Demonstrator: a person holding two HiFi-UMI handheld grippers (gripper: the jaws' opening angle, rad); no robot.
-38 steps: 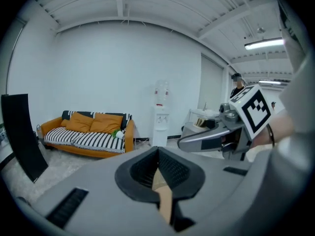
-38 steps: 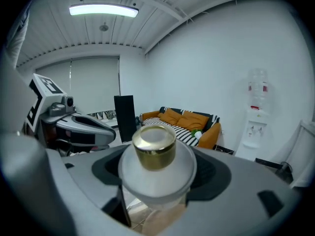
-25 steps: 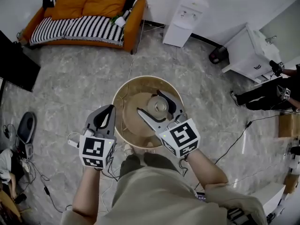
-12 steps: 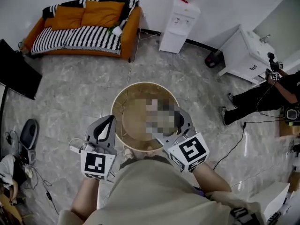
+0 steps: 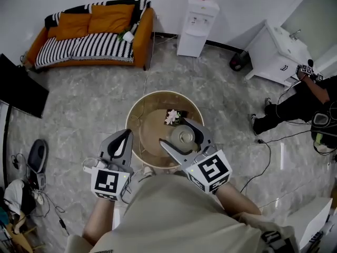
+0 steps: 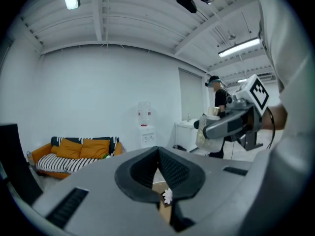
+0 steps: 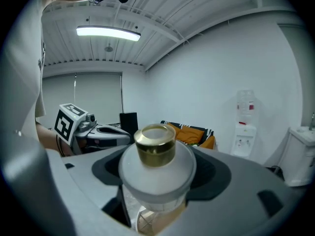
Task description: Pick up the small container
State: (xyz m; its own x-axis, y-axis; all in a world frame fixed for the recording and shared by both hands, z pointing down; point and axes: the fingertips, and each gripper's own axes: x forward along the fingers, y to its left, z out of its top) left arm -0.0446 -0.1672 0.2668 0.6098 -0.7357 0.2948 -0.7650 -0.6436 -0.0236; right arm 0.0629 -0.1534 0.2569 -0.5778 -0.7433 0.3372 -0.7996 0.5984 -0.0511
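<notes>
Now | right gripper [image 5: 178,133] grips gold-capped small container [image 7: 156,154], newly lifted off round table [image 5: 138,121] | left gripper [image 5: 124,136] closed, empty | pickup looks complete

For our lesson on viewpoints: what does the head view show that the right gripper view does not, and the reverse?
Only the head view: the whole round table from above, a flower on it, and a second person.
Only the right gripper view: the ceiling light.
Both: the container between the right gripper's jaws, the left gripper, the sofa and the water dispenser.
</notes>
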